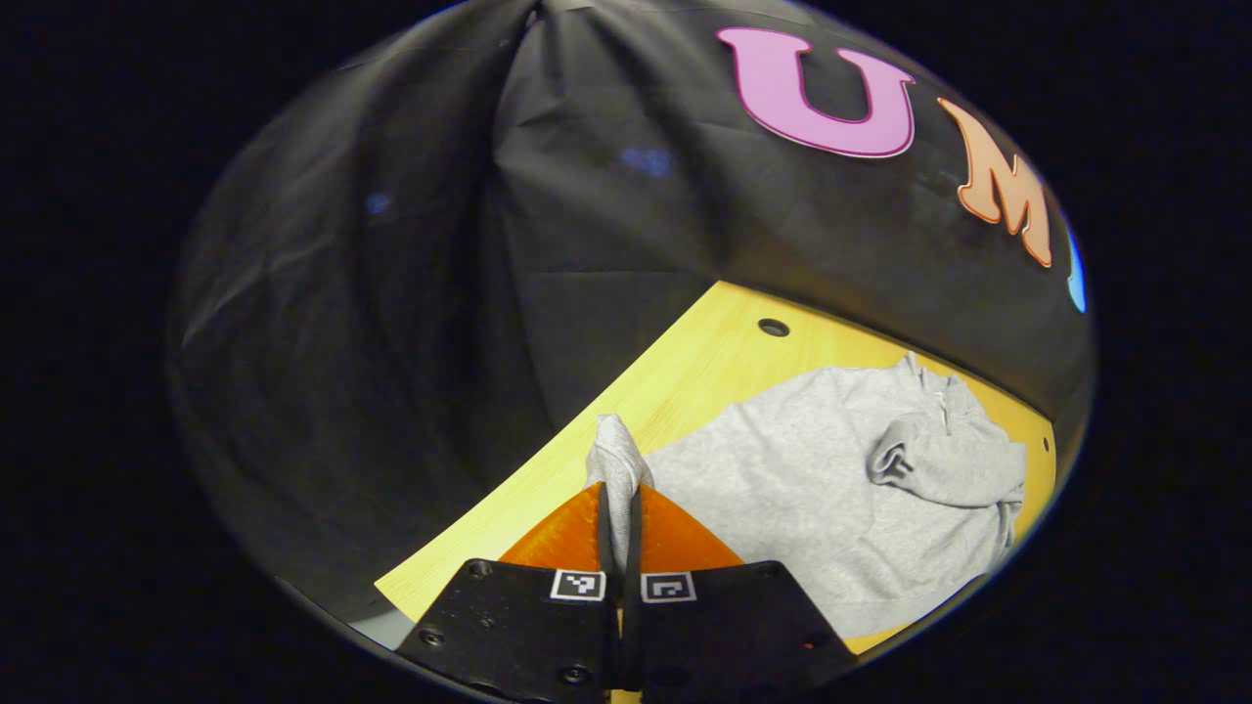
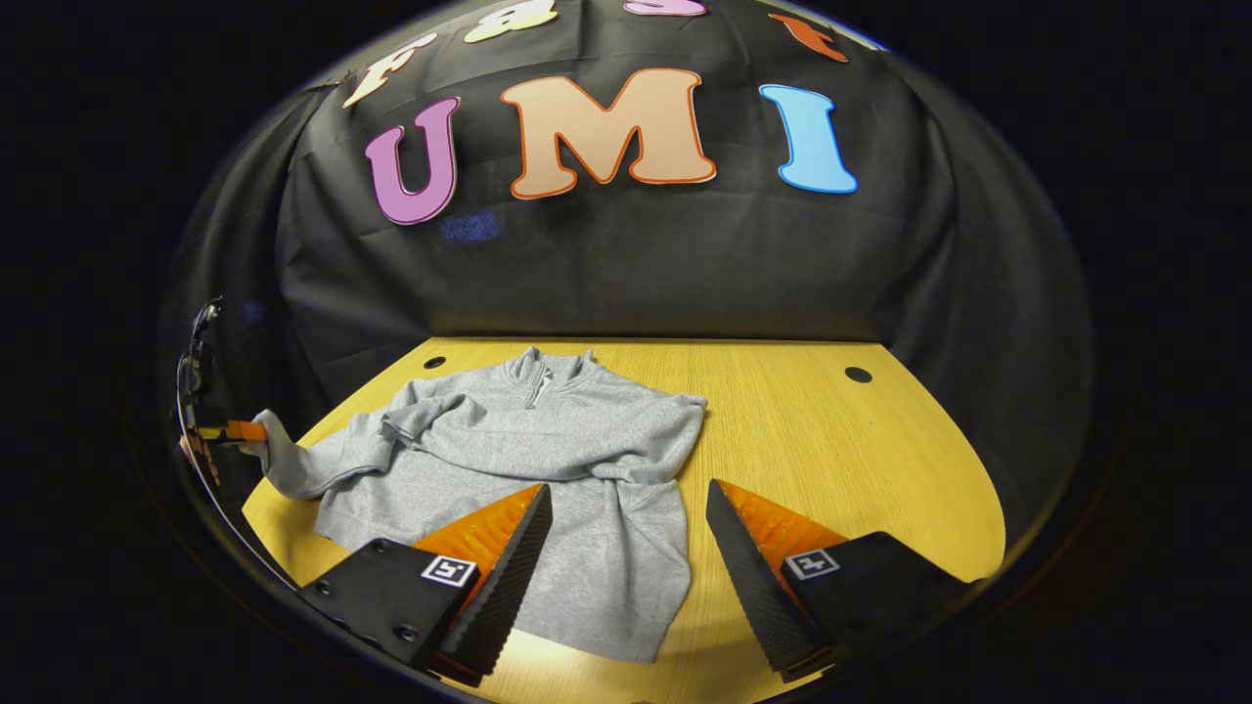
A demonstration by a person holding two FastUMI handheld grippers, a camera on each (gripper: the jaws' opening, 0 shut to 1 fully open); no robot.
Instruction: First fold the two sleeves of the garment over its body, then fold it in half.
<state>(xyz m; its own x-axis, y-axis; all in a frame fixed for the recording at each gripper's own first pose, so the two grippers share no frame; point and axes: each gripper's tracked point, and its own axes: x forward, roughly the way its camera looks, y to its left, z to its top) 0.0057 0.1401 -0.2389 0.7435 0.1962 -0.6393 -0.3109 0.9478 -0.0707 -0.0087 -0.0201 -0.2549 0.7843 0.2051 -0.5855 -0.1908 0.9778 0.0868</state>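
Black cloth (image 2: 626,264) is hanging as the booth's wall at the far side and wrapping round both sides, creased and catching faint bluish glints. A yellow wooden table (image 2: 831,440) is standing in front, with small dark round holes (image 2: 858,374) near its far edge.

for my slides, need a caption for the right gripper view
Open right gripper hovers over a grey pullover while the left gripper pinches one sleeve.

One grey sweatshirt (image 2: 548,460), one wooden table (image 2: 831,440), two table holes (image 2: 858,374).
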